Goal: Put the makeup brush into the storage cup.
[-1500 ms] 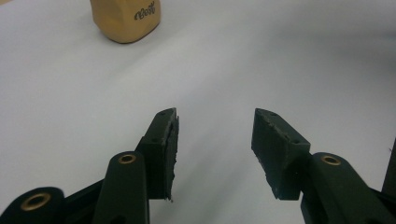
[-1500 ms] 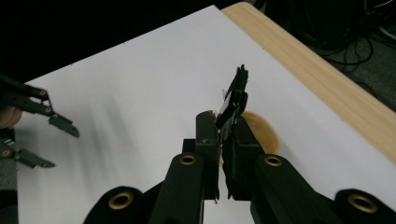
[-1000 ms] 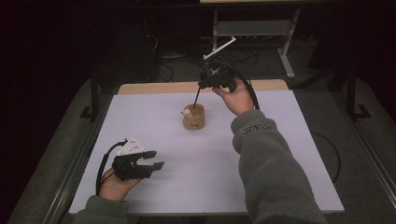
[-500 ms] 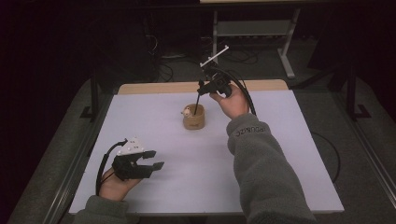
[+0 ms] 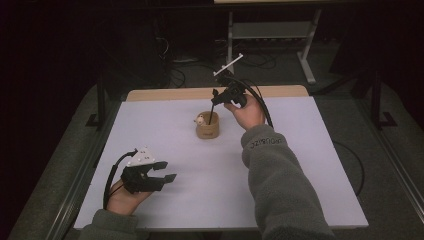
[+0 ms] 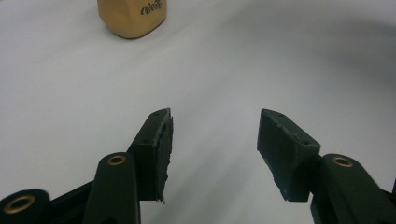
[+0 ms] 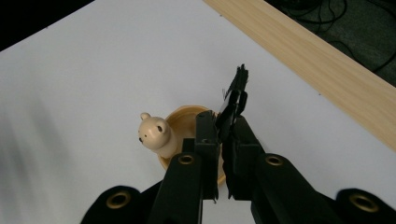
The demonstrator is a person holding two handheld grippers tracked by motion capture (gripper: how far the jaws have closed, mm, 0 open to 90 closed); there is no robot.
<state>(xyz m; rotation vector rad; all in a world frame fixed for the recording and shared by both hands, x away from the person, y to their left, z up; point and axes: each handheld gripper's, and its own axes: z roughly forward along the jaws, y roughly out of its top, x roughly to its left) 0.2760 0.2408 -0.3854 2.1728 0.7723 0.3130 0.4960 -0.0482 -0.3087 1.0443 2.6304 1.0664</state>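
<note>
obstacle: tan cup at mid-table | white tabletop around it bare, passable

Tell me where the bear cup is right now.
In the high view the bear cup stands on the white table near its far edge, about mid-width, just under the right gripper, which holds a thin black stick over it.

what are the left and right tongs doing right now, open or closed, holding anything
Left tongs: open, empty, over the white table.
Right tongs: closed on a thin black stick above the tan bear-headed cup.
</note>
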